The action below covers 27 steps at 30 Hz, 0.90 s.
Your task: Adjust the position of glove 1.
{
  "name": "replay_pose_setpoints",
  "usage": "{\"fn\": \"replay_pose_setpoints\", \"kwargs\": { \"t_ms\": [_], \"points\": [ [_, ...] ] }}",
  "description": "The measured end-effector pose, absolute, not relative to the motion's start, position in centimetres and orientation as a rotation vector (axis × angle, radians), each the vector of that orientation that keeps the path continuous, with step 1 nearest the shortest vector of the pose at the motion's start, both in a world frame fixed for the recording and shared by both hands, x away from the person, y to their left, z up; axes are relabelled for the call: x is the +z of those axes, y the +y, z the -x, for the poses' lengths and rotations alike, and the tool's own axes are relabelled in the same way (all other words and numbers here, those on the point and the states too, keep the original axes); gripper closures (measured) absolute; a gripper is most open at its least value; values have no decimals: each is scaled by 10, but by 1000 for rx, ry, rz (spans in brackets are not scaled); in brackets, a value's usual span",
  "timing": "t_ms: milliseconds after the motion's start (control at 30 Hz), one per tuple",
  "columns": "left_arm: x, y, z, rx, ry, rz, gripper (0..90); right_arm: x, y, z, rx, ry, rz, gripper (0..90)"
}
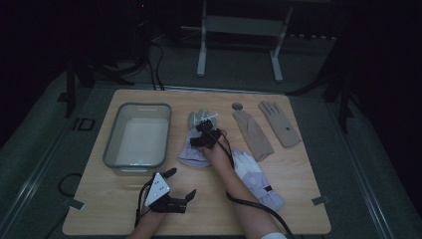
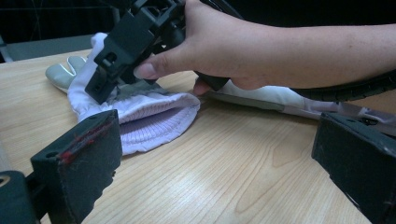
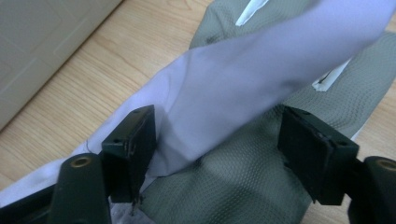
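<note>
A lavender glove with a grey palm [image 1: 195, 149] lies palm up at the middle of the table. My right gripper [image 1: 203, 130] rests on it. In the right gripper view the gripper [image 3: 219, 154] is open, and its jaws straddle a raised lavender fold of the glove [image 3: 243, 84] above the grey palm. My left gripper [image 1: 181, 182] is open near the front edge, apart from the glove. In the left gripper view it [image 2: 215, 158] is wide open, facing the glove's ribbed cuff [image 2: 154, 119] and the right hand. A second white and lavender glove [image 1: 259, 180] lies under the right forearm.
A grey plastic bin [image 1: 110, 144] stands at the left of the table. Two beige gloves [image 1: 254, 133] [image 1: 281, 124] lie at the back right, with a small round disc [image 1: 237, 105] behind them. Cables trail from both grippers toward the front edge.
</note>
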<state>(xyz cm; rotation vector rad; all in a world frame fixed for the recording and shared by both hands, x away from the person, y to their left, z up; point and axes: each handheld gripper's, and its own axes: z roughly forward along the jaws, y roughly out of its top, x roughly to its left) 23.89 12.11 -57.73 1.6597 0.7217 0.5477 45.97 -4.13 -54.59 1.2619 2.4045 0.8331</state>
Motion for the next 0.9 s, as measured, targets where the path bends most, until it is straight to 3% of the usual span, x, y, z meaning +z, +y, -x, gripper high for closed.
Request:
{"fn": "replay_pose_setpoints", "kwargs": {
  "t_ms": [367,533,733,900],
  "points": [
    [-577,120,-238,544,716,-1659,21,-547,-45,-466,858,2479,-1217,403],
    [-577,120,-239,544,718,-1659,21,-541,-47,-467,872,2537,-1191,688],
    [-577,121,-239,540,719,-1659,21,-529,-51,-462,891,2544,-1168,781],
    [-577,121,-239,540,720,-1658,21,-511,-59,-453,943,2532,-1128,783]
  ]
}}
